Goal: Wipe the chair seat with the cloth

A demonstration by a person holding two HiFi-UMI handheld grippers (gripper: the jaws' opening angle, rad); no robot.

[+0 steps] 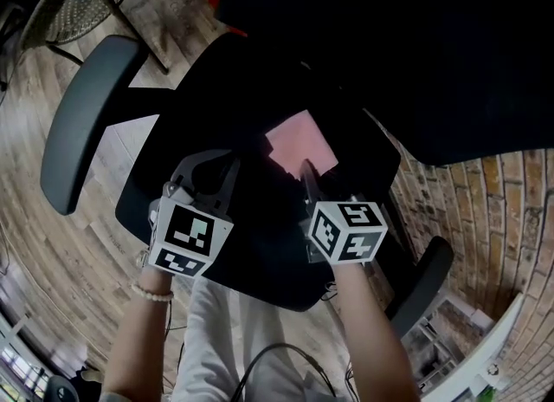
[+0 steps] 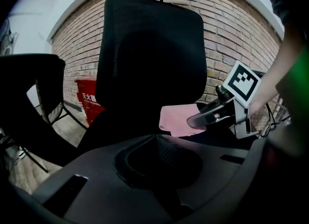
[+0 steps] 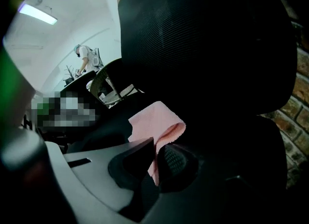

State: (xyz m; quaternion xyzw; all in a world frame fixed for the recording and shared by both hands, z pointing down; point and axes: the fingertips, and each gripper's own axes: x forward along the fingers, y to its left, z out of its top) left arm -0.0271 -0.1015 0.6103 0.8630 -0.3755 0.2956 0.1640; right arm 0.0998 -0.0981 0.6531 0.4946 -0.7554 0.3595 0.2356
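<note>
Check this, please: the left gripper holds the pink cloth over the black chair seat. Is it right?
Not quite: the right gripper holds the pink cloth over the black chair seat. The right gripper view shows its fingers closed on the cloth. The left gripper is shut and empty.

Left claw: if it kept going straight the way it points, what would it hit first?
Probably the chair's black backrest, dead ahead of the shut left claw, though depth is hard to judge. The pink cloth sits off to its right.
</note>
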